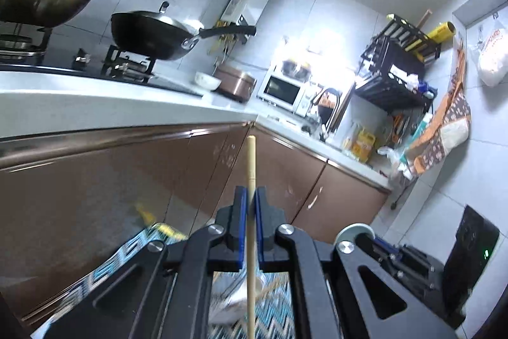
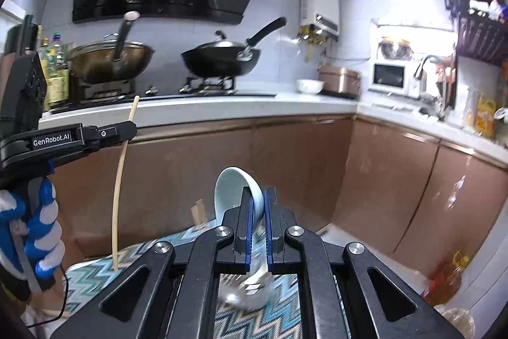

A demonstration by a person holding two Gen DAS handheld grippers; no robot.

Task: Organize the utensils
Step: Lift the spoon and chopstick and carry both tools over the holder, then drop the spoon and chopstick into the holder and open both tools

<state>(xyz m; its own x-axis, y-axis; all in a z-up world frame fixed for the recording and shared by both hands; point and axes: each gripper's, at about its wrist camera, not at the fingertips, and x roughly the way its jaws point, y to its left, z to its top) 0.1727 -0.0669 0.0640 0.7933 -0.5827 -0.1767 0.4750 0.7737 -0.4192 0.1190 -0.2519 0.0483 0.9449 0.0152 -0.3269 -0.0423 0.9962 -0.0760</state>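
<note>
My left claw (image 1: pixel 251 205) grips the pale wooden chopstick (image 1: pixel 251 167) upright, while my right claw (image 2: pixel 258 208) pinches the light-blue ceramic spoon (image 2: pixel 233 196), bowl upward.

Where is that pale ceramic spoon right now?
In the right wrist view, the spoon is clamped in the right gripper, bowl pointing up, before the brown cabinets.

A pale cream chopstick (image 1: pixel 251 212) was clamped between the blue pads of the black left tool (image 1: pixel 251 196). A light blue spoon (image 2: pixel 236 193) was gripped by the right tool (image 2: pixel 258 202). Teal, white and grey zigzags were seen on the cloth (image 2: pixel 95 272) at lower left; the cabinets (image 2: pixel 301 164) were copper-brown, the worktop (image 2: pixel 222 107) white.
</note>
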